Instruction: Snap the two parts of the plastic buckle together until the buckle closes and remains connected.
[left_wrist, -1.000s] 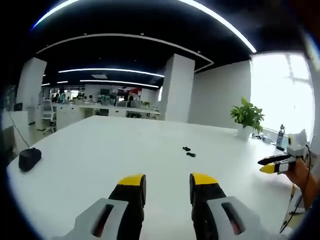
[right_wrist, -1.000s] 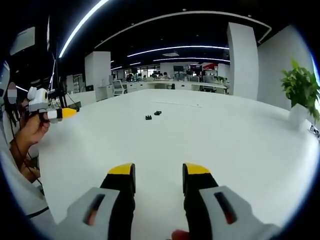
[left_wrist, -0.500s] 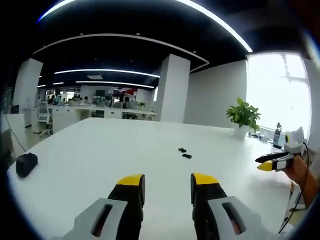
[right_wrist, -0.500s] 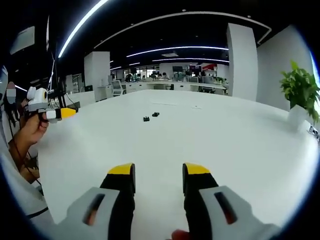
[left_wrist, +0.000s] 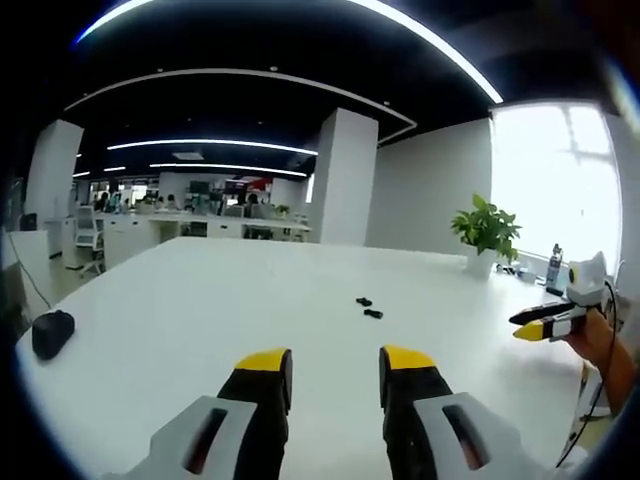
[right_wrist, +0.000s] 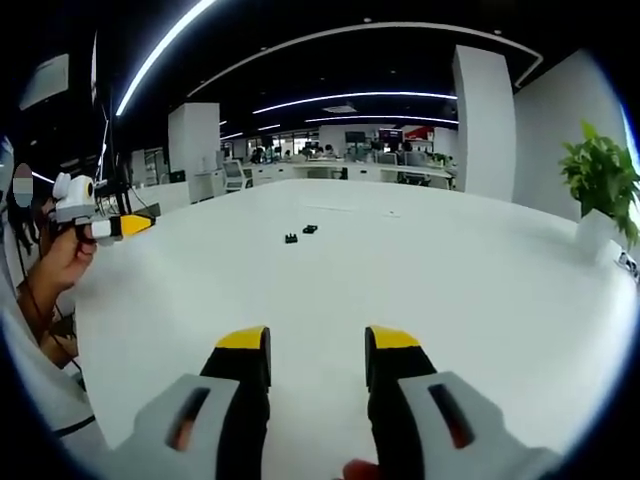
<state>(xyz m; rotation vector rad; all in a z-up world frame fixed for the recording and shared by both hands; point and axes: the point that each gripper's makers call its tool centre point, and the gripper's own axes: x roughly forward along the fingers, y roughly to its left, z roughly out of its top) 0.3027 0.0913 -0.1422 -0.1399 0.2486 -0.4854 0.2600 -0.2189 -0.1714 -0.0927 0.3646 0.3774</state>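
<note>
Two small black buckle parts lie apart on the white table (left_wrist: 200, 300), far ahead of both grippers: one part (left_wrist: 364, 301) and the other (left_wrist: 373, 313) in the left gripper view, and again as one part (right_wrist: 291, 238) and the other (right_wrist: 310, 229) in the right gripper view. My left gripper (left_wrist: 335, 362) is open with nothing between its yellow-tipped jaws. My right gripper (right_wrist: 317, 341) is open and empty too. The right gripper (left_wrist: 540, 325) also shows at the right edge of the left gripper view, and the left gripper (right_wrist: 120, 226) at the left edge of the right gripper view, each held in a hand.
A black mouse-like object (left_wrist: 52, 333) rests near the table's left edge. A potted plant (left_wrist: 487, 235) and a bottle (left_wrist: 553, 270) stand at the far right. White pillar (left_wrist: 340, 175) and office desks lie beyond the table.
The left gripper view has shifted slightly, so the buckle parts and mouse sit a little lower-left. The buckle parts and both gripper openings are unchanged.
</note>
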